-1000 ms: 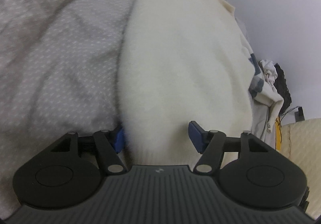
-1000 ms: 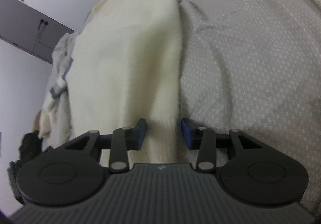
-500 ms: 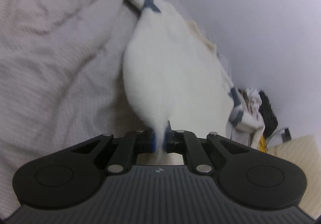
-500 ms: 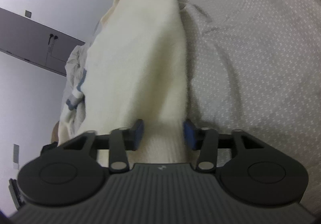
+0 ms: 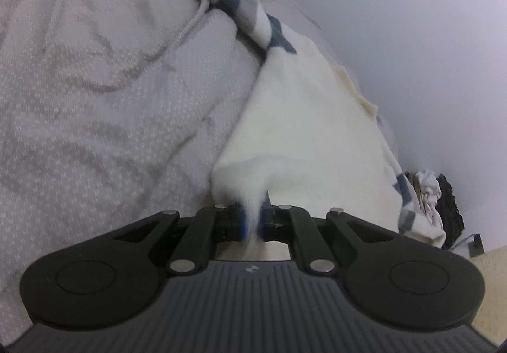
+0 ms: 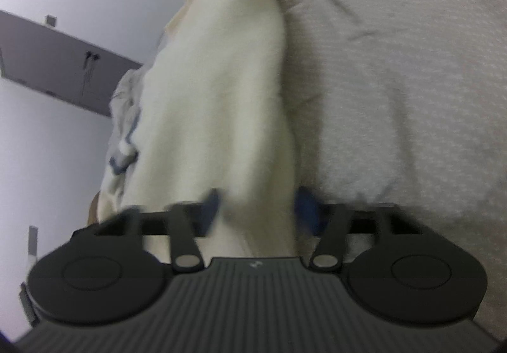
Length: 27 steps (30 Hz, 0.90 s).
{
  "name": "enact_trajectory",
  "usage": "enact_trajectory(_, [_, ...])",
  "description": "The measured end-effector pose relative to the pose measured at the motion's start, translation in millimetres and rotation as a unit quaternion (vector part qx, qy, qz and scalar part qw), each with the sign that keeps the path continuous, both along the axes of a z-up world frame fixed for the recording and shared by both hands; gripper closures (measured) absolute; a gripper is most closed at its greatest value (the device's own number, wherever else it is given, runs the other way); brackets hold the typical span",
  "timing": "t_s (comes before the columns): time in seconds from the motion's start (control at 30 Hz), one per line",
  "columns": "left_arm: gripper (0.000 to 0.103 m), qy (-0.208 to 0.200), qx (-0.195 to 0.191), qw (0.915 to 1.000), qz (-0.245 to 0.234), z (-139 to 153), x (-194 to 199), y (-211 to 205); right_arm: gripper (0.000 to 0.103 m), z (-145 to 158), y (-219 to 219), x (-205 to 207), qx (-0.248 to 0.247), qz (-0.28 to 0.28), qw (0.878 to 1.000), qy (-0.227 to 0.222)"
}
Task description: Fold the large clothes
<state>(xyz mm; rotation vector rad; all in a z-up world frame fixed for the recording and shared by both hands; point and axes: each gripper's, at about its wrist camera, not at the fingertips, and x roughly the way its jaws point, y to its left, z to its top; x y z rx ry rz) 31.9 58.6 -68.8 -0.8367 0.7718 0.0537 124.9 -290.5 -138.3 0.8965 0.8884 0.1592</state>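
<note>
1. Left wrist view: the cream garment (image 5: 301, 118) lies stretched across the grey bedspread (image 5: 104, 93), running from the gripper up and away toward the far edge of the bed beside the pale wall (image 5: 412, 20).
2. The near edge of the cream fabric is gathered into a narrow bunch that rises off the bed and runs between the blue pads (image 5: 242, 220) of the left gripper (image 5: 252, 220), whose jaws are pressed together on it.
3. A cream sleeve with blue-grey stripes (image 5: 244, 4) trails from the far end of the garment up over the bedspread, and a thin cord (image 5: 190, 27) lies on the bedspread beside it.
4. More striped fabric hangs at the right edge of the garment, next to a heap of white and dark clothes (image 5: 440, 198).
5. Right wrist view: the same cream garment (image 6: 218, 99) runs lengthwise from the gripper toward the top of the picture, with the grey bedspread (image 6: 396, 84) on its right.
6. The right gripper (image 6: 256, 210) is motion-blurred; its blue pads (image 6: 212, 204) stand apart, with the near end of the garment lying in the gap between them, not clamped.
7. On the left, behind the garment, are the wall and a dark panel (image 6: 63, 68) on it.
</note>
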Motion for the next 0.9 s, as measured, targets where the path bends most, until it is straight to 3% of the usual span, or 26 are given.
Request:
enact_trajectory(0.07, [0.095,-0.004,0.000,1.0000,-0.002,3,-1,1,0.081,5,0,-4,-0.011,0.012,1.000,-0.011])
enact_trajectory(0.3, [0.095,-0.033,0.014,0.9992,-0.020,27,-28,-3,0.088,54,10,-35,-0.093,0.030,0.991,-0.089])
enact_trajectory(0.43, [0.095,-0.037,0.060,0.9971,-0.028,39,-48,-10,0.089,76,12,-57,-0.122,0.028,0.987,-0.102])
enact_trajectory(0.5, [0.095,-0.021,0.079,0.9960,-0.037,34,-54,-17,0.089,77,16,-62,-0.144,0.030,0.985,-0.091])
enact_trajectory(0.67, [0.094,0.035,0.110,0.9913,-0.064,12,-49,-30,0.088,54,18,-52,-0.167,0.023,0.986,-0.011])
enact_trajectory(0.8, [0.094,0.044,0.120,0.9890,-0.074,11,-48,-34,0.086,56,12,-52,-0.159,0.022,0.987,-0.006])
enact_trajectory(0.83, [0.090,0.042,0.122,0.9888,-0.075,12,-49,-34,0.086,57,11,-51,-0.157,0.023,0.987,-0.004])
enact_trajectory(0.9, [0.073,0.036,0.118,0.9896,-0.074,15,-51,-33,0.081,59,5,-49,-0.147,0.024,0.989,0.004])
